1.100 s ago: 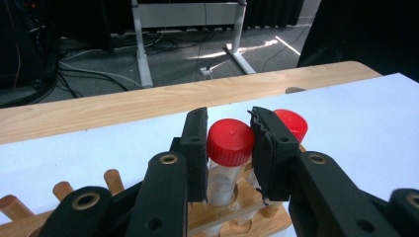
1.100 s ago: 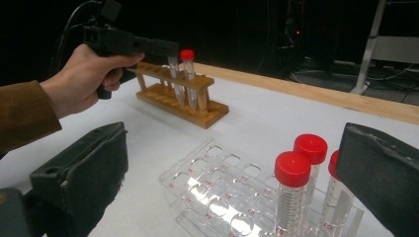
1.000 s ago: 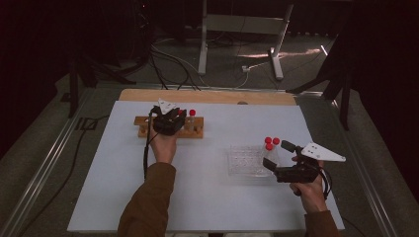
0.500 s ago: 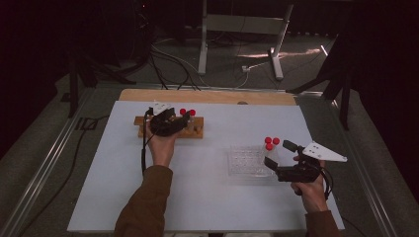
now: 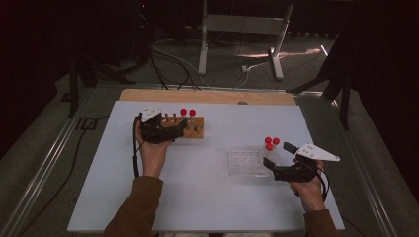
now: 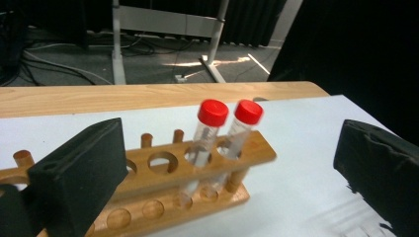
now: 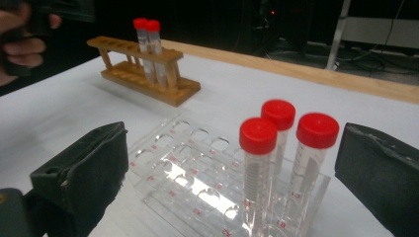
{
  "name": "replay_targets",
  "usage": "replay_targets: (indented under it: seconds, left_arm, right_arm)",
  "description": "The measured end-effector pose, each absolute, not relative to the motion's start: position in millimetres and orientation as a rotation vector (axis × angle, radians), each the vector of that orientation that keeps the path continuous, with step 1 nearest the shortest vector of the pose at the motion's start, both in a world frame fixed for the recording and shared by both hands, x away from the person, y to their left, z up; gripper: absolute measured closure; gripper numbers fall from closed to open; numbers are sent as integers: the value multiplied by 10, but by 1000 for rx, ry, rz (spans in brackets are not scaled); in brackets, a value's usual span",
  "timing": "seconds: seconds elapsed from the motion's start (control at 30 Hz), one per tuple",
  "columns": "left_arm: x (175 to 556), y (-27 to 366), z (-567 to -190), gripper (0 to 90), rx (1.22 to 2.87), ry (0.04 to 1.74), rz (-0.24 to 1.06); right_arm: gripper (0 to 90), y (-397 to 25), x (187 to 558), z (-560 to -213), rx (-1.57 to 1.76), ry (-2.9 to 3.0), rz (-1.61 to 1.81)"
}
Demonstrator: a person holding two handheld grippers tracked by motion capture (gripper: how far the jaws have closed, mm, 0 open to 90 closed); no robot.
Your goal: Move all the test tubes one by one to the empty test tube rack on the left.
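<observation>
The left gripper (image 5: 179,129) hangs at the wooden rack (image 6: 163,187) with its fingers (image 6: 79,170) spread wide and holding nothing; the two capped tubes (image 6: 210,133) stand upright in the rack's end holes, ahead of those fingers and between them, not touched. The right gripper (image 5: 278,157) is likewise wide open and empty; three red-capped tubes (image 7: 284,143) stand in the near corner of the clear rack (image 7: 183,168), ahead of its fingers (image 7: 86,168) and bunched close together, nearer the one on the right of that view. The likely trouble is at that cluster: if the fingers close around one tube while its neighbours sit so tight, a pad may catch a second cap, tilting it or dragging the light clear rack across the surface (image 5: 197,197); a squeeze off the tube's axis could let it slip sideways. On the left, a careless sweep could knock the wooden rack, which looks light enough to slide or tip.
</observation>
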State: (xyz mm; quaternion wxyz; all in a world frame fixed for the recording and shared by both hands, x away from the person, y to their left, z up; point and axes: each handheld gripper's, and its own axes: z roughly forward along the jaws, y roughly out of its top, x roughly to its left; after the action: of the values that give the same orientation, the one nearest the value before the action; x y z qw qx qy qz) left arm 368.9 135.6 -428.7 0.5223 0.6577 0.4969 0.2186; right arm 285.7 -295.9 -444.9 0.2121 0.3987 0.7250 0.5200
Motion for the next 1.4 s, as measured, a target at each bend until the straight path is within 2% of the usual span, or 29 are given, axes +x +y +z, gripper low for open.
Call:
replay_targets:
  seconds: [0.23,0.33,0.43,0.77,1.13,1.4]
  left_arm:
    - [3463,1421,-4260,5,1577,1133,520]
    - [3374,1453,-4244,5,1566,1117,520]
    - [3300,1478,-4232,5,1562,1106,524]
    - [3162,1502,-4290,5,1563,1082,509]
    - [3097,1438,-4332,5,1570,1065,497]
    - [3083,1372,-4314,5,1591,1039,497]
  right_arm:
    - [91,-2941,2876,-4516,1130,2009,1409]
    - [176,-2926,2880,-4552,1124,2012,1385]
    - [304,-2900,2880,-4586,1105,2015,1351]
    - [593,-2855,2950,-4685,1142,2004,1276]
    - [727,-2780,3010,-4761,1157,2002,1206]
    - [735,-2789,2997,-4740,1144,1996,1219]
